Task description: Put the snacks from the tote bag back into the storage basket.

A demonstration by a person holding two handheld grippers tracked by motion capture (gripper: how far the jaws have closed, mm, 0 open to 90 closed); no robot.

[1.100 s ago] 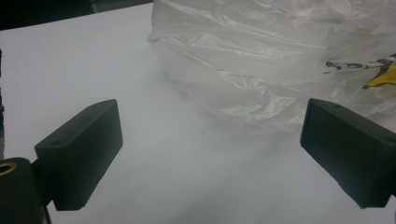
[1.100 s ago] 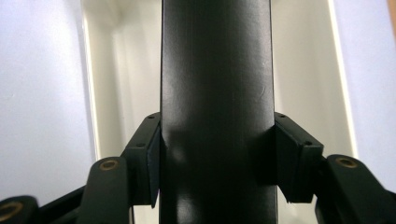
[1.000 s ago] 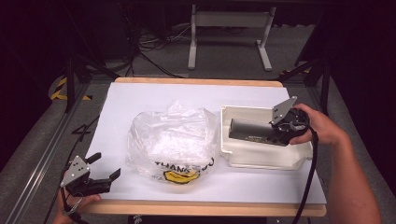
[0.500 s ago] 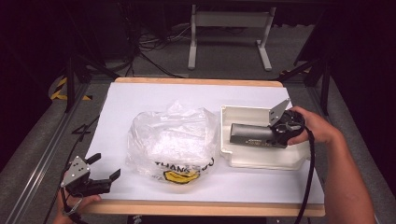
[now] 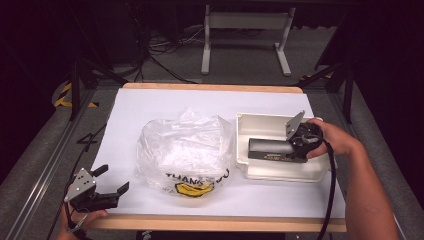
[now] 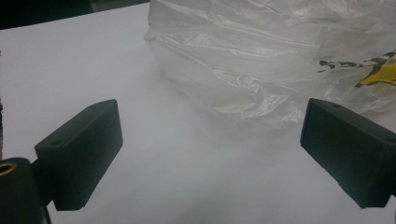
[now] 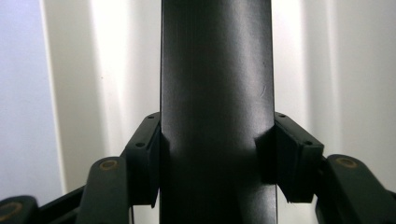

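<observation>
Right gripper (image 5: 295, 145), centre right of the high view, pinches a black bar (image 7: 215, 107) lying inside the white tray (image 5: 260, 125). Left gripper (image 5: 107, 187), lower left, jaws spread, holds nothing. Plastic bag (image 5: 185, 150) lies mid-frame, beside the tray.

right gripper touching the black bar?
Touching. In the right gripper view both pads of the right gripper press the black bar from either side, no gap.

Dark lab, paper-covered table (image 5: 150, 107), floor cables (image 5: 165, 55)
</observation>
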